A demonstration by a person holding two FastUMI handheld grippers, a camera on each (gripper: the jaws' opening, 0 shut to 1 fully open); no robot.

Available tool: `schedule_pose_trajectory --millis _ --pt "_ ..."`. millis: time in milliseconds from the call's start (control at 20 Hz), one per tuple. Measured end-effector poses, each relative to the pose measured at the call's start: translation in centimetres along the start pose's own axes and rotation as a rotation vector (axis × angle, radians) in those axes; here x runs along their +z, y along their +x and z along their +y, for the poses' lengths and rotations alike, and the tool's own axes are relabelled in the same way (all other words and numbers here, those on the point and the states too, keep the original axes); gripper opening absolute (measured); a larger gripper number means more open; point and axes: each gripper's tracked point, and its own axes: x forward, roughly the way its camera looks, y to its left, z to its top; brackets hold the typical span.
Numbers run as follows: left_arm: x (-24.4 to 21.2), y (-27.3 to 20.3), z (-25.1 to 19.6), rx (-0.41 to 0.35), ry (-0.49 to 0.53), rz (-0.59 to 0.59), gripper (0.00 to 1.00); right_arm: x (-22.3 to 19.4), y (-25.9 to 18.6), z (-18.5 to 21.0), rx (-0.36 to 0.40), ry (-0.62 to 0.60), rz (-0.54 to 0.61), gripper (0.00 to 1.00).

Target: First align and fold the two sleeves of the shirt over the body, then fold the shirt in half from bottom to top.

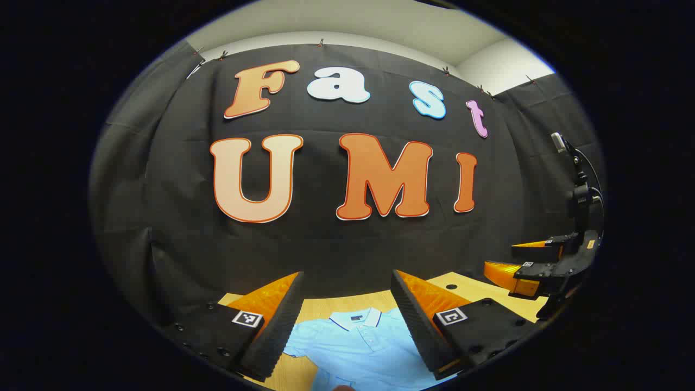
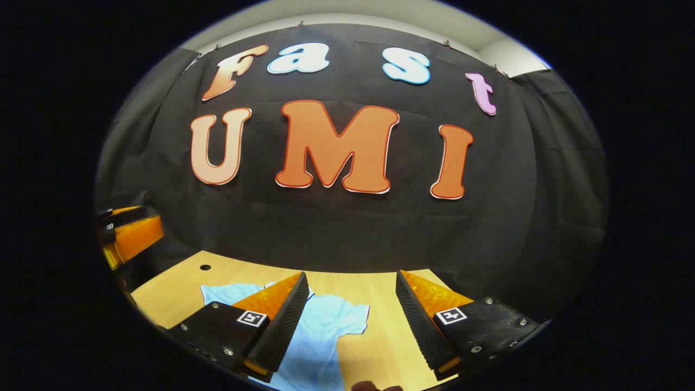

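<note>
Two folds outstanding: both sleeves, then the bottom-to-top fold; by my reading none of the three is begun.
Shirt [image 1: 358, 347]: pale blue polo, lying flat on the table [image 2: 380, 288], collar [image 1: 355, 317] towards the booth wall; the lower hem is out of frame, so its state cannot be told.
Sleeve [image 2: 347, 317]: in the right gripper view, spread outward from the shirt body, its cuff lying on bare wood, not turned over the chest.
Other sleeve [image 2: 225, 293]: likewise lying out from the shirt body on the far side, partly hidden behind a finger.
Left gripper [image 1: 347, 320]: raised above the shirt, over the collar and chest; jaws spread wide, nothing between them, no cloth touched.
Right gripper [image 2: 350, 320]: raised above the shirt, over the spread sleeve and the shirt's edge; jaws spread wide, nothing held. It also appears to the side of the shirt in the left gripper view [image 1: 535, 266], well clear of the cloth.
Progress, judged: at the start; garment laid out and ready, no crease made.
Next, judged: each tool must descend to a sleeve end, pinch it, and carry it inward across the shirt body.
Table: light wood, a small dark hole [image 2: 204, 267] beyond the shirt's far shoulder.
</note>
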Motion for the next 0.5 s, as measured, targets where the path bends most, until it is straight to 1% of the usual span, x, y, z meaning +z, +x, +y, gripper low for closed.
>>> schedule_pose_trajectory --millis 100,250,500 --pt "0.3 0.4 -0.4 0.016 -0.016 0.002 0.99 0.4 0.6 -0.1 0.027 -0.022 0.015 0.97" --pt "0.3 1.0 -1.3 0.028 -0.023 0.003 1.0 0.2 1.4 -0.8 0.04 -0.027 0.049 0.98" --pt "0.2 2.2 -2.1 0.036 -0.003 0.009 1.0 -1.7 2.8 -1.0 0.061 -0.019 0.12 0.98"
